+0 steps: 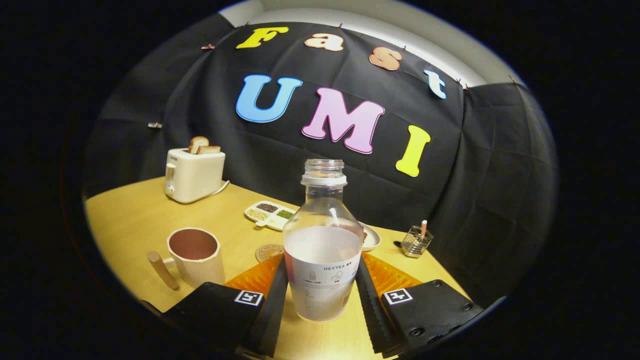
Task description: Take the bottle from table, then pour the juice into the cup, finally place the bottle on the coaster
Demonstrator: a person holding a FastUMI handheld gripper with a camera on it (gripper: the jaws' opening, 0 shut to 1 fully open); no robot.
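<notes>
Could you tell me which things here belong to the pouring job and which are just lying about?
For the job: bottle, between the fingers, both pressed against its sides; cup; coaster.

Lying about: toaster with toast, divided dish, plate, wire holder.

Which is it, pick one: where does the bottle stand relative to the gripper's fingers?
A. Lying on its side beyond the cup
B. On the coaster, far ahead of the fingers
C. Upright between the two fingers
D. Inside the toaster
C: the bottle stands upright, cap off, between the fingers of the gripper, which flank its lower body; the coaster lies behind it, bare.
</notes>
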